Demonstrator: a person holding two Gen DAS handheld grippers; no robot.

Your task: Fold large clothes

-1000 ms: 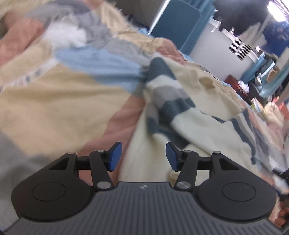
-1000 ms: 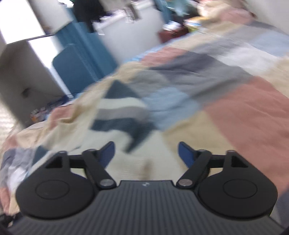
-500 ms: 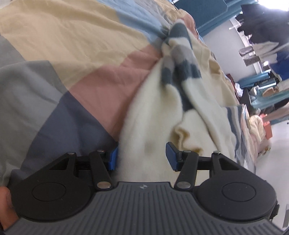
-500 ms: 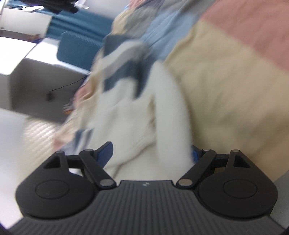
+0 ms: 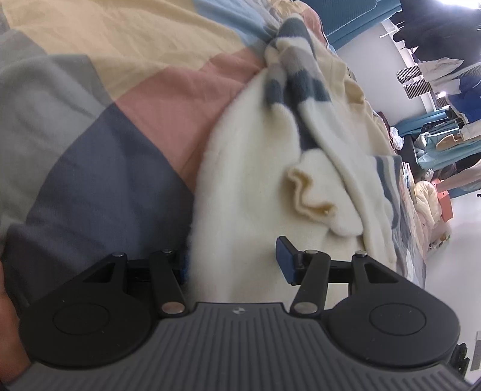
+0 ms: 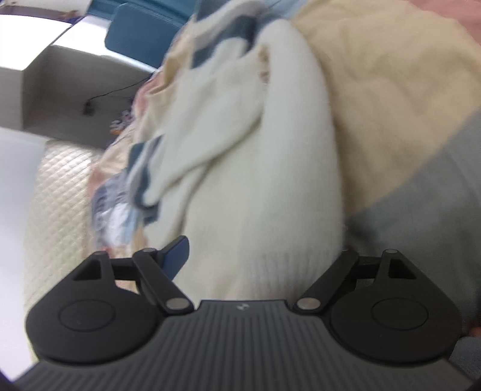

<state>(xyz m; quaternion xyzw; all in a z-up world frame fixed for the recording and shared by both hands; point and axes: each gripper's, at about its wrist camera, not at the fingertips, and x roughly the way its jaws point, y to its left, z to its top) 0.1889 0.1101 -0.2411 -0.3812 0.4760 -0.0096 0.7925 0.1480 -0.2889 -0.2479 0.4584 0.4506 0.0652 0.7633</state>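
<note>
A cream knit sweater point(image 5: 255, 180) with blue-grey stripes lies bunched on a patchwork quilt point(image 5: 90, 135). My left gripper point(image 5: 233, 258) is low over the sweater's near edge. Cream fabric fills the gap between its jaws. The right blue pad point(image 5: 285, 260) stands clear of the cloth and the left one is hidden behind the edge. In the right wrist view the same sweater point(image 6: 264, 180) runs between the fingers of my right gripper point(image 6: 261, 255), whose jaws are closing. Its left pad point(image 6: 177, 252) is still off the knit, while the right pad is covered by it.
The quilt point(image 6: 390, 90) spreads to the right of the sweater. A white quilted mattress side point(image 6: 60, 195) and a grey-white cabinet point(image 6: 60, 75) lie to the left. Blue upholstery point(image 5: 354, 18) and hanging clothes point(image 5: 436, 69) stand beyond the bed. A hand point(image 5: 9, 330) shows at the lower left.
Both grippers have come down and rolled onto the sweater's near edge. The cream knit that lay ahead of them now sits between their fingers. The right jaws have narrowed slightly.
</note>
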